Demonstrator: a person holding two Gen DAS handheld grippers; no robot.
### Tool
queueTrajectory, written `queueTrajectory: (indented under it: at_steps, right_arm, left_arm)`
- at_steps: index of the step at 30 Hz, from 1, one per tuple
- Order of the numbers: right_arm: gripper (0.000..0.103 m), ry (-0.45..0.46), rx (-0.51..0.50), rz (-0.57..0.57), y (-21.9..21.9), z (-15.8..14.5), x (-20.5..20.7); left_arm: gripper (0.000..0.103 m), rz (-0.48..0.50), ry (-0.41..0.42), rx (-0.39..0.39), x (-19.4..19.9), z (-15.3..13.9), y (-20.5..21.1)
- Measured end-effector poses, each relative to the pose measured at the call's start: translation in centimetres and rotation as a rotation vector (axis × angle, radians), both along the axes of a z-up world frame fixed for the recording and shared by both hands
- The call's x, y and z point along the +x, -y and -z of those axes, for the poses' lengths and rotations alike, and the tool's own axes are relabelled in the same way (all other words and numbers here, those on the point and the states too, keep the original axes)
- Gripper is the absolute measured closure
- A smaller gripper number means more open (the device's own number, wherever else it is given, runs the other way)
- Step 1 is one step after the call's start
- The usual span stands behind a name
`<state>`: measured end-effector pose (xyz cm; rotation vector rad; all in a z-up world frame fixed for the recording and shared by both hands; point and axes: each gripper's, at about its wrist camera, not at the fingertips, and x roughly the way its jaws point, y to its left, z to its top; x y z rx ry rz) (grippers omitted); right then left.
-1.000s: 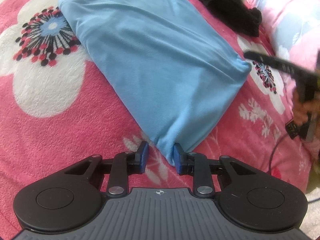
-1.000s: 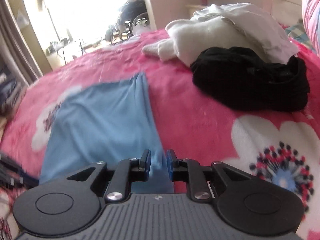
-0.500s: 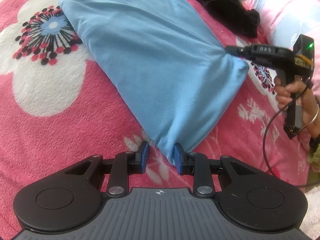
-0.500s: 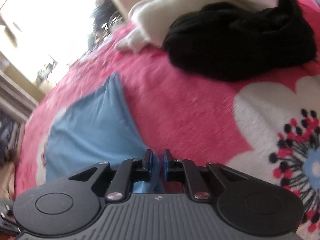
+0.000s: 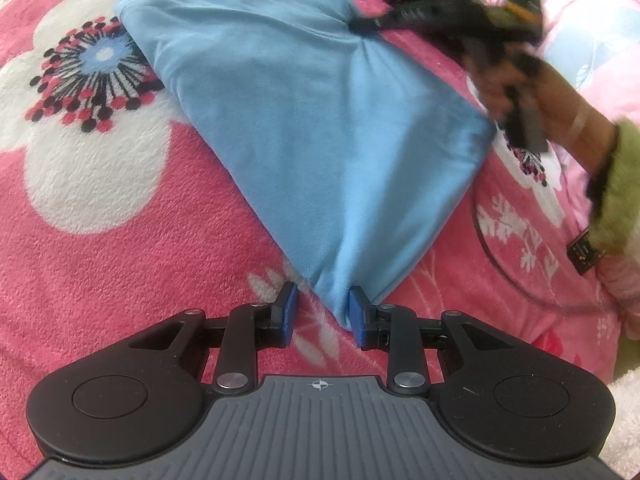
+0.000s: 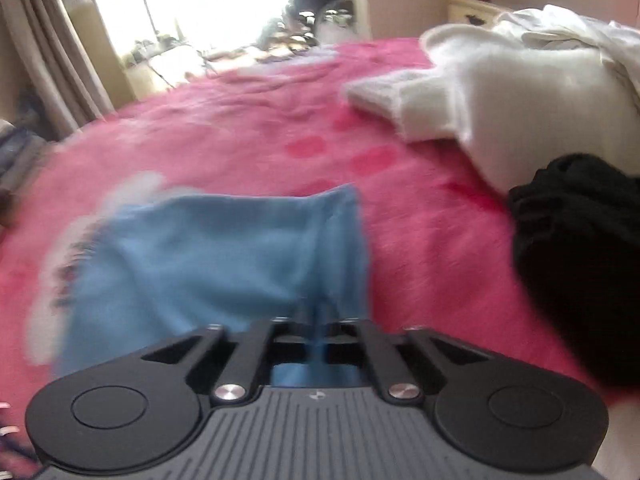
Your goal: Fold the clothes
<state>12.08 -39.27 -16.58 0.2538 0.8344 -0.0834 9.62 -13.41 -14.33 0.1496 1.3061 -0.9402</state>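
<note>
Between parted left gripper (image 5: 319, 312) fingers, blue garment (image 5: 320, 120) corner (pink blanket (image 5: 100, 260) beyond).

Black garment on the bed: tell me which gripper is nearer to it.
Right. The right gripper, shut on the blue cloth, is beside the black garment. The left gripper sits open at the cloth's opposite corner, with the cloth between them.

Pink floral blanket (image 5: 120, 240), curtains (image 6: 60, 52), bright window (image 6: 208, 8)
</note>
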Motion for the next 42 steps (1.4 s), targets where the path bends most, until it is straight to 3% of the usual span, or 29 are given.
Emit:
queueTrajectory:
  at_steps: [1,3,4,7,10,13,14,15,18,21,22,24,26,28,29,31,33,35,36,37,38,41,42]
  right_arm:
    - [0.103,0.001,-0.02,-0.014,-0.2,-0.1,0.8]
    - [0.099,0.02,-0.091,0.064,0.8,-1.2,1.3]
    - [0.099,0.032,-0.074,0.054,0.9,-1.6,1.4]
    - [0.098,0.035,0.005,-0.065,-0.2,-2.6,1.4]
    - [0.101,-0.004,-0.019,-0.155,-1.8,-1.3,2.8]
    - [0.103,-0.011,-0.111,-0.003,-0.5,-0.2,4.8]
    - [0.097,-0.008,-0.146,0.056,0.0,-0.1,5.4]
    - [0.097,-0.003,-0.174,0.109,0.5,0.0,5.8]
    - [0.096,0.055,-0.003,-0.018,-0.6,-2.4,4.8]
    - [0.096,0.016,0.105,-0.286,-4.9,-3.2,4.8]
    - [0.096,-0.023,0.126,-0.374,-6.5,-2.6,5.3]
    - [0.096,-0.05,0.084,-0.436,-9.1,-1.0,6.5]
    - [0.103,-0.078,0.024,-0.347,-9.1,1.0,8.9]
    - [0.103,-0.041,0.098,-0.226,-7.5,1.0,10.6]
    - [0.095,-0.021,0.057,-0.176,-7.5,0.2,10.8]
    - [0.096,-0.001,0.027,-0.234,-7.9,-1.3,10.6]
    - [0.095,-0.037,0.144,-0.347,-8.8,-2.3,10.2]
    - [0.093,-0.085,0.169,-0.451,-10.6,-2.1,10.1]
    - [0.093,-0.095,0.122,-0.466,-11.3,-1.6,10.5]
    - [0.093,-0.105,0.048,-0.44,-11.7,-0.8,11.3]
    - [0.101,-0.116,-0.01,-0.365,-11.3,0.4,12.4]
    - [0.093,-0.096,0.083,-0.087,-6.7,0.3,13.2]
    - [0.093,-0.076,0.105,-0.095,-5.7,-0.7,12.1]
  left_arm:
    - [0.074,0.001,0.0,-0.002,0.0,0.0,-0.1]
    - [0.074,0.004,-0.001,-0.007,0.1,0.1,-0.2]
    - [0.074,0.006,-0.003,-0.011,0.1,0.1,-0.3]
    - [0.074,0.013,-0.004,-0.025,0.3,0.2,-0.6]
    - [0.074,0.019,0.003,-0.04,0.0,0.1,-0.9]
    - [0.074,0.023,0.004,-0.05,0.1,0.1,-1.1]
    - [0.074,0.022,0.001,-0.052,0.1,0.2,-1.1]
    - [0.074,0.018,-0.004,-0.057,0.2,0.2,-1.3]
    - [0.074,0.007,-0.018,-0.077,0.5,0.3,-1.7]
    - [0.074,0.009,-0.022,-0.092,0.5,0.3,-2.0]
    - [0.074,0.012,-0.021,-0.096,0.5,0.3,-2.0]
    - [0.074,0.017,-0.021,-0.104,0.5,0.4,-2.1]
    - [0.074,0.021,-0.02,-0.109,0.5,0.4,-2.0]
    - [0.074,0.015,-0.023,-0.113,0.5,0.4,-2.1]
    - [0.074,0.013,-0.024,-0.115,0.4,0.5,-2.1]
    - [0.074,0.011,-0.024,-0.121,0.5,0.5,-2.3]
    - [0.074,0.011,-0.024,-0.128,0.6,0.4,-2.6]
    - [0.074,0.008,-0.028,-0.133,0.6,0.5,-2.5]
    - [0.074,0.008,-0.029,-0.135,0.5,0.5,-2.5]
    - [0.074,0.013,-0.025,-0.135,0.5,0.5,-2.5]
    - [0.074,0.018,-0.022,-0.134,0.5,0.4,-2.5]
    - [0.074,0.028,-0.016,-0.131,0.5,0.4,-2.4]
    - [0.074,0.028,-0.014,-0.132,0.3,0.5,-2.2]
